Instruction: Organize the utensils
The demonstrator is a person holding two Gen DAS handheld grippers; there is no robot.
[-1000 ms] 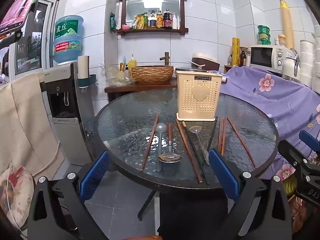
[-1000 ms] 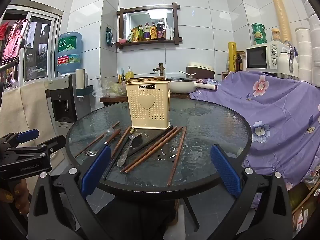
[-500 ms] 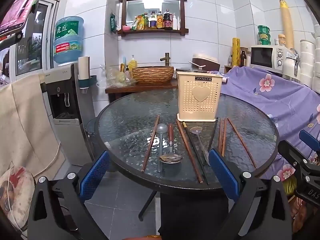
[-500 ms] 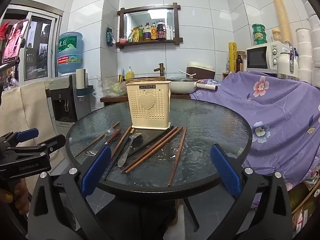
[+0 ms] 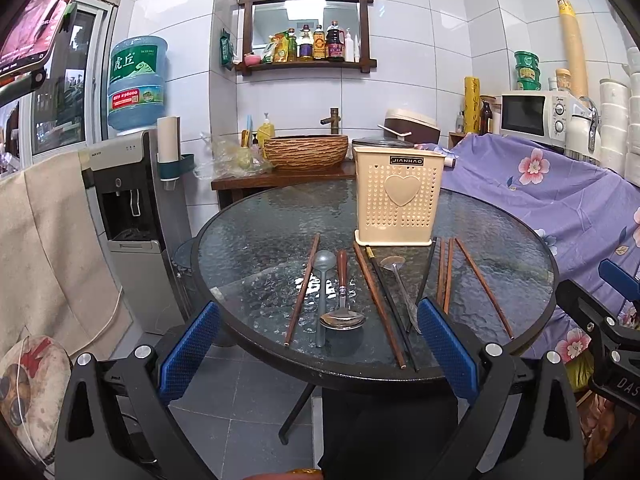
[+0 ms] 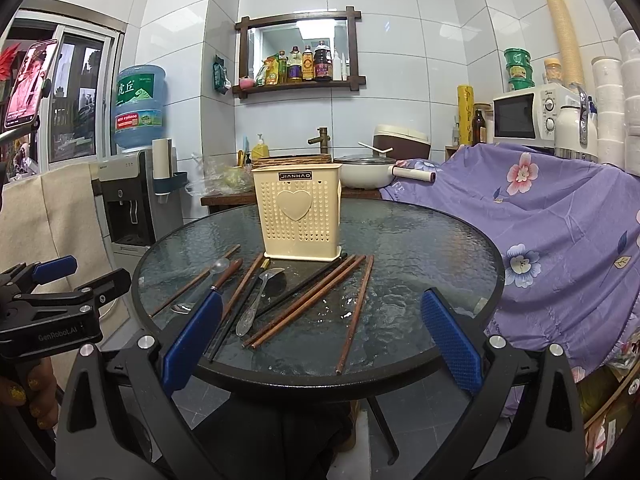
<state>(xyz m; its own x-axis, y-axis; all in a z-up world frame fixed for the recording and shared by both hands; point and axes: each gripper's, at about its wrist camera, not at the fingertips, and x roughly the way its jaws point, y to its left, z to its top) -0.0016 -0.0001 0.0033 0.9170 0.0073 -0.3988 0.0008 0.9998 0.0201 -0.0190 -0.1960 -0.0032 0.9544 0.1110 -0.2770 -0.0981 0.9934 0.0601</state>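
A cream perforated utensil holder (image 5: 399, 203) (image 6: 298, 211) stands upright on a round glass table (image 5: 248, 248) (image 6: 420, 240). In front of it lie several brown chopsticks (image 5: 302, 288) (image 6: 355, 312), a black pair (image 5: 390, 304), a wood-handled metal spoon (image 5: 343, 300), a grey plastic spoon (image 5: 322, 280) and a metal spoon (image 5: 400, 284) (image 6: 260, 296). My left gripper (image 5: 318, 348) is open and empty, just short of the table's near edge. My right gripper (image 6: 320, 340) is open and empty at the same edge.
A water dispenser (image 5: 132, 208) stands left of the table. A purple floral cloth (image 5: 540, 192) covers furniture at the right. A wooden counter with a woven basin (image 5: 306, 152) is behind. A microwave (image 6: 528, 112) sits at the far right.
Both grippers have crept slightly toward the table; the table looks a little nearer. Nothing on the table has moved.
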